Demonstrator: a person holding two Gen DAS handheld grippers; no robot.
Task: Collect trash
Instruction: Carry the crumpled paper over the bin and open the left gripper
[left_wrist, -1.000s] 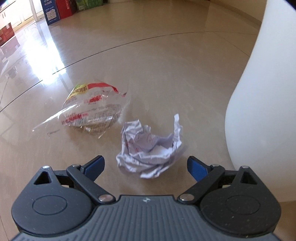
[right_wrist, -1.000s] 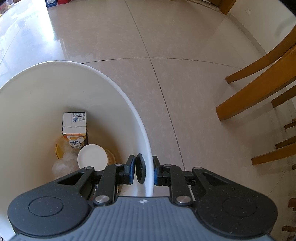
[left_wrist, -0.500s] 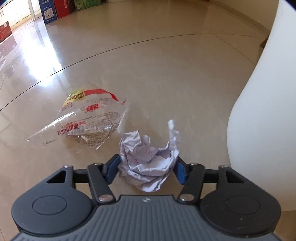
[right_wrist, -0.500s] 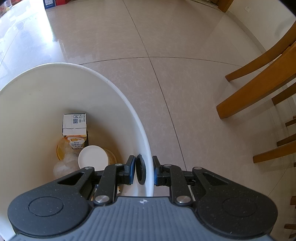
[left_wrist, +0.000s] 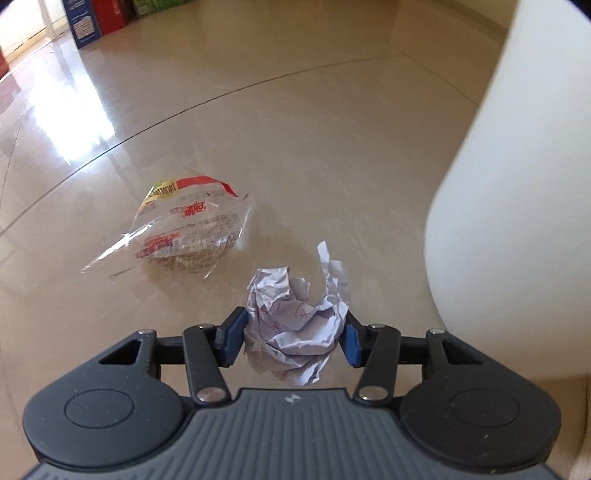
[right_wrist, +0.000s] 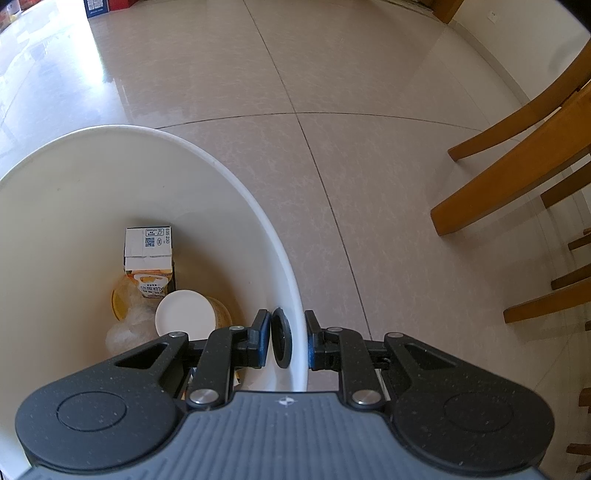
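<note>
The floor (left_wrist: 295, 129) is wide, glossy tile, and most of what matters sits low on it. Biggest thing on it is the white bin (right_wrist: 155, 184), open-topped, standing just to the right of the scattered litter, so each piece has only a short way to go. The right gripper (right_wrist: 284, 341) pinches the bin's near rim, one pad inside the wall and one outside with a dark round fitting between them; I take that grip to be there to steady the bin and keep its mouth turned to the other hand. Chair legs (right_wrist: 517, 177) stand off to the right, well apart from all this.

Inside the bin lie a carton (right_wrist: 148, 254), a white lid (right_wrist: 183, 314) and some clear film, so the job looks part done.

On the floor a clear wrapper (left_wrist: 188, 229) with red print lies flat, not yet collected.

Nearer, the paper ball (left_wrist: 295, 325) sits squeezed between the blue pads of the left gripper (left_wrist: 293, 338), whose jaws are closing on it from both sides. Crumpled paper gives, so a firm squeeze makes sense before carrying it to the bin.
</note>
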